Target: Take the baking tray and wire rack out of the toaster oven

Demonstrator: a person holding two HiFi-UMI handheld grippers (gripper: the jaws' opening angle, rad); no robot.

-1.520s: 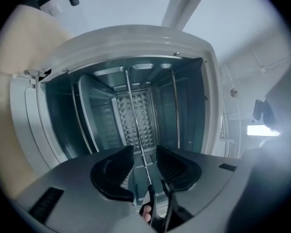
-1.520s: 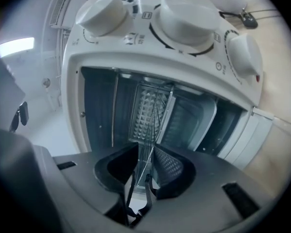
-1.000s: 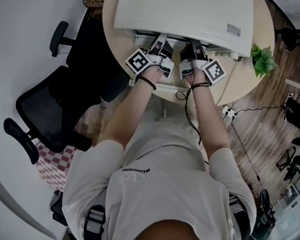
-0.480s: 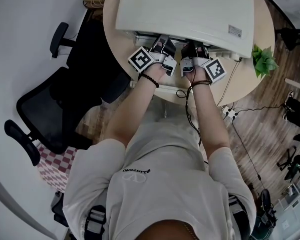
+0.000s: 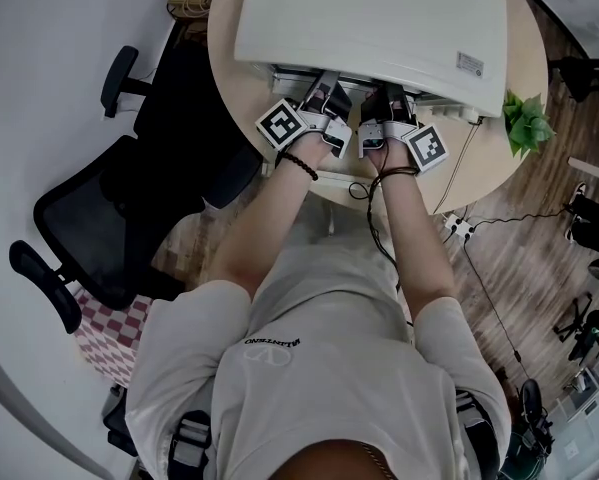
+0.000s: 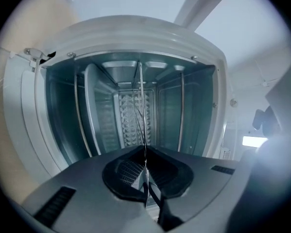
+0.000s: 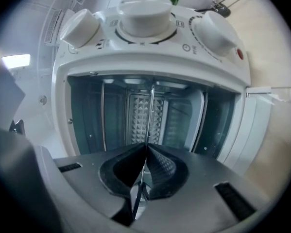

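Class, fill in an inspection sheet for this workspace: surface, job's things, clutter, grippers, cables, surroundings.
Surface: round table carries the oven.
Job's things: the oven's front is open; a thin rack, seen edge-on, runs out of it into both grippers; tray not made out.
Clutter: plant at the table's edge.
Grippers: left gripper and right gripper have just been closing; each is shut on the rack's front edge.
Cables: black cable hangs below the right wrist; power strip lies on the floor.
Surroundings: black chair on the person's left; wood floor.
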